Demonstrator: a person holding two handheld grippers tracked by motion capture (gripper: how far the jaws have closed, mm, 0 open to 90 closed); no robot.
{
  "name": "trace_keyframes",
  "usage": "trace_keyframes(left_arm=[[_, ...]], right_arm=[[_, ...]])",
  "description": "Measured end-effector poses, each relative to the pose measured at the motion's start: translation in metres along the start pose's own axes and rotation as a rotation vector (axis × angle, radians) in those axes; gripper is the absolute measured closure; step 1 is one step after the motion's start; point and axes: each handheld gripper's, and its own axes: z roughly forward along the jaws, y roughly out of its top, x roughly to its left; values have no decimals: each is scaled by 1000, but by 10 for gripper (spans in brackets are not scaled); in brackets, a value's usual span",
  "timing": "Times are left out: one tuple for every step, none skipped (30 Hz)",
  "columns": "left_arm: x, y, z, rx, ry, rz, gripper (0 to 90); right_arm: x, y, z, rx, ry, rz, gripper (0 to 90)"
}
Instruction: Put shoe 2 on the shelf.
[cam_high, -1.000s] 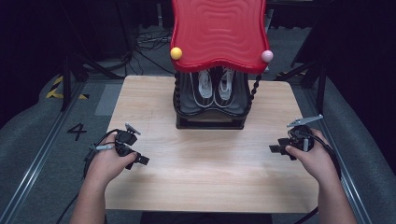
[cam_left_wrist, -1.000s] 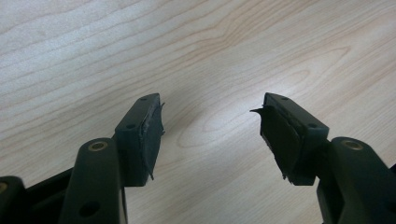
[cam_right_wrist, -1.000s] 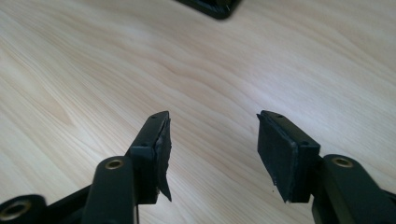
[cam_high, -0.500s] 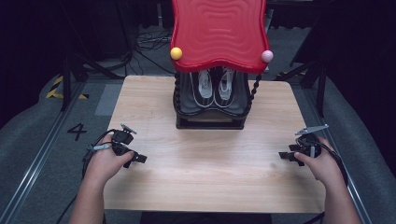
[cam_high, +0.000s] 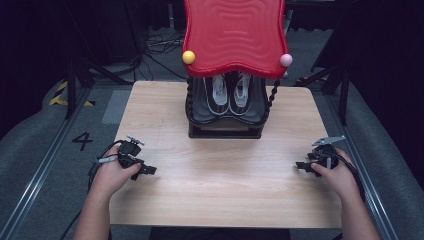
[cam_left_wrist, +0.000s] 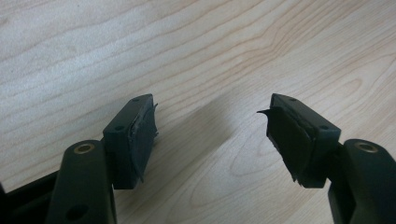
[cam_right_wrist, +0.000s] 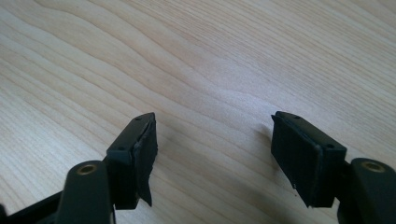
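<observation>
Wooden table (cam_high: 220, 180), shoes (cam_high: 231, 92) pointing forward, lengthwise

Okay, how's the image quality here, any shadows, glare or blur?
High view: table evenly lit and sharp, surroundings very dark. Left gripper view: jaws soft and slightly blurred, a broad soft shadow on the wood between them. Right gripper view: wood grain crisp, faint shadow by the right-hand jaw, no glare.

A single black numeral "4" (cam_high: 82, 141) can be read on the grey floor (cam_high: 45, 165), just left of the worktop (cam_high: 220, 190). No other text, label or brand is legible.
</observation>
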Motion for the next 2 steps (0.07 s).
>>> trace_keyframes(left_arm=[[0, 0, 0, -1, 3, -1, 332], [0, 0, 0, -1, 3, -1, 332]], right_arm=[[1, 1, 0, 0, 3, -3, 328], [1, 1, 0, 0, 3, -3, 328]])
